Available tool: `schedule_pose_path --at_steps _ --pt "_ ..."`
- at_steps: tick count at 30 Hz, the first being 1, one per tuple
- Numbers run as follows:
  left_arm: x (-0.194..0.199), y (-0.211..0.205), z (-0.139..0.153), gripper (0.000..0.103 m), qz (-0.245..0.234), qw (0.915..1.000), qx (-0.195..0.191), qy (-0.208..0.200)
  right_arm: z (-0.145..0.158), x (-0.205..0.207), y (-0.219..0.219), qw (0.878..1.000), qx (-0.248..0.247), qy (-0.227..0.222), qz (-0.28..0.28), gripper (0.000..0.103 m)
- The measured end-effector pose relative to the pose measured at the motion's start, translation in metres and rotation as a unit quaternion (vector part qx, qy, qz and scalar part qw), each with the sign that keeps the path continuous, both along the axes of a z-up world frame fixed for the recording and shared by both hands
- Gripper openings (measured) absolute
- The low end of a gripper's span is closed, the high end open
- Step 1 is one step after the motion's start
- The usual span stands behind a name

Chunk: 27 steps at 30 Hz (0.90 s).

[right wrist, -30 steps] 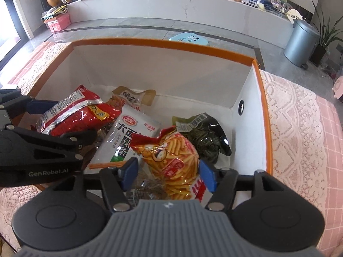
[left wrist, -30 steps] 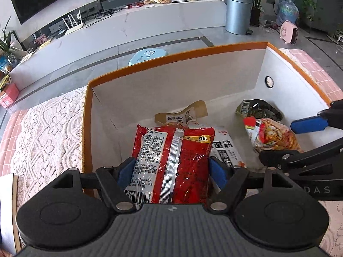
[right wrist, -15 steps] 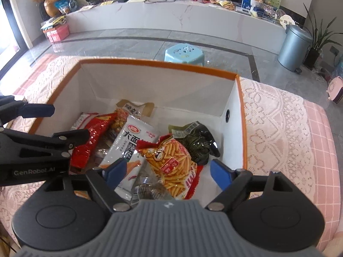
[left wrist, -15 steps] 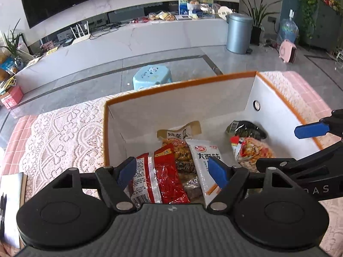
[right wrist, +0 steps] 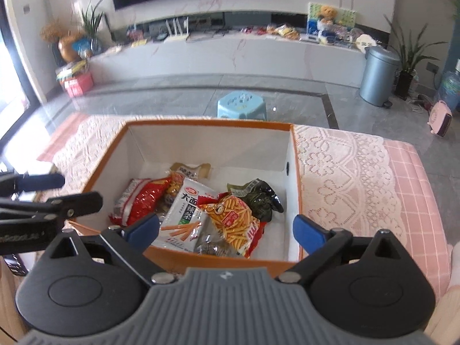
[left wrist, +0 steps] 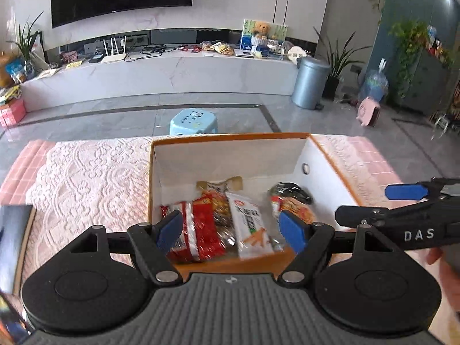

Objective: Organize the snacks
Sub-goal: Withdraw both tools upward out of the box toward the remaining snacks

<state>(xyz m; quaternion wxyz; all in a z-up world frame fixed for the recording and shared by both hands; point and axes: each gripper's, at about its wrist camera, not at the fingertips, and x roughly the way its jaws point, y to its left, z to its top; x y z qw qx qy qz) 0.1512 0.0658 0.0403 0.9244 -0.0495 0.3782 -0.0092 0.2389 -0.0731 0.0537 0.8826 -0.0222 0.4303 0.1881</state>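
Note:
An orange-rimmed white box [left wrist: 230, 136] [right wrist: 210, 122] holds several snack packets. A red packet [left wrist: 201, 230] [right wrist: 143, 198] lies at its left, beside a white packet [left wrist: 250, 224] [right wrist: 189, 204]. A yellow stick-snack packet [right wrist: 233, 218] and a dark green packet [right wrist: 261, 198] lie to the right, and a tan packet [right wrist: 189, 171] lies at the back. My left gripper [left wrist: 230, 227] hovers open above the box's near edge, holding nothing. My right gripper [right wrist: 227, 230] is above the near rim with its jaws opening wide and nothing gripped.
The box sits on a lace cloth [left wrist: 95, 178] over a pink checked table. A dark flat object [left wrist: 14, 230] lies at the table's left edge. Beyond the table are a blue stool [left wrist: 192, 119], a grey bin [left wrist: 310, 83] and a long white bench.
Both grippers rose and drew back from the box. The left let go of the red packet, which now lies inside. The right jaws spread wider, leaving the yellow packet in the box.

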Motion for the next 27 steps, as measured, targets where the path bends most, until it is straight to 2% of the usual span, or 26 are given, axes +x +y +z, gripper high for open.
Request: schedule_pose_path --at_steps 4,8,15,18,22,27 --pt "-0.028 -0.006 0.005 0.089 -0.017 0.9996 -0.019 -0.016 0.000 -0.029 -0.014 0.999 0.027 -0.014 -0.018 0.099" --pt "-0.049 -0.010 -0.001 0.089 -0.006 0.9995 -0.020 -0.021 -0.008 -0.055 -0.021 0.999 0.037 -0.015 -0.037 0.099" --pt "-0.068 -0.007 -0.032 0.089 0.018 0.9995 -0.026 -0.001 -0.039 -0.098 -0.020 0.998 0.028 -0.005 -0.056 0.099" --pt "-0.070 -0.007 -0.047 0.087 0.022 0.9997 -0.007 0.011 -0.056 -0.112 -0.014 0.998 0.017 -0.007 -0.053 0.099" --pt "-0.077 -0.002 -0.069 0.086 0.035 0.9990 -0.010 0.024 -0.081 -0.124 -0.004 0.999 -0.002 -0.005 -0.046 0.099" --pt "-0.084 0.005 -0.085 0.084 0.048 0.9983 0.009 0.030 -0.105 -0.134 0.009 0.999 0.004 0.007 -0.041 0.099"
